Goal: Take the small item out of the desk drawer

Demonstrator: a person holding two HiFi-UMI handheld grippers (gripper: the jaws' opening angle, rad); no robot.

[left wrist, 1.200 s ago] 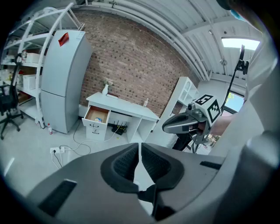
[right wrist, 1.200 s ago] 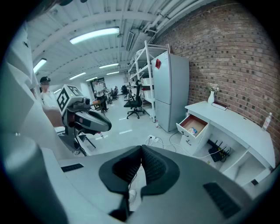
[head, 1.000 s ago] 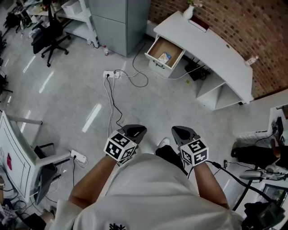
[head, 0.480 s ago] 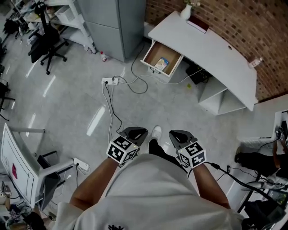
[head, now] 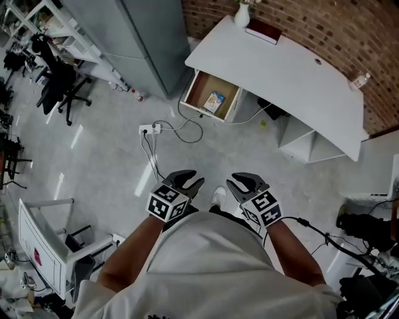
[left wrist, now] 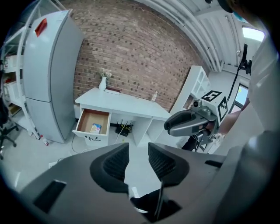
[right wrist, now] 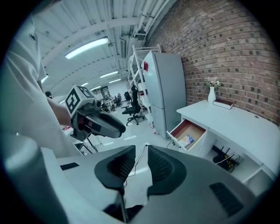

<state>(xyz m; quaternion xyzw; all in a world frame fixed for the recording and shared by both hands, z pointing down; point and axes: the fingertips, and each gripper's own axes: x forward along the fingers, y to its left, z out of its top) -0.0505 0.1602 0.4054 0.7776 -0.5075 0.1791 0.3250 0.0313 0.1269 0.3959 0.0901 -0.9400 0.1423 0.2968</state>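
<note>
The white desk (head: 293, 75) stands ahead against the brick wall, with its wooden drawer (head: 201, 92) pulled out. A small blue and yellow item (head: 215, 99) lies inside the drawer; it also shows in the left gripper view as the item (left wrist: 96, 128) and in the right gripper view as the item (right wrist: 188, 140). Both grippers are held close to the person's body, far short of the drawer. My left gripper (head: 191, 181) (left wrist: 138, 157) has its jaws opening, with nothing between them. My right gripper (head: 239, 182) (right wrist: 141, 164) shows a narrow gap and holds nothing.
A tall grey cabinet (head: 149, 43) stands left of the desk. A power strip (head: 151, 129) and loose cables (head: 187, 128) lie on the floor in front of the drawer. A white vase (head: 242, 15) and a dark red book (head: 263, 30) sit on the desk. An office chair (head: 59, 93) is far left.
The person has walked toward the desk, so the drawer sits lower and nearer in the head view. The left jaws have parted from shut.
</note>
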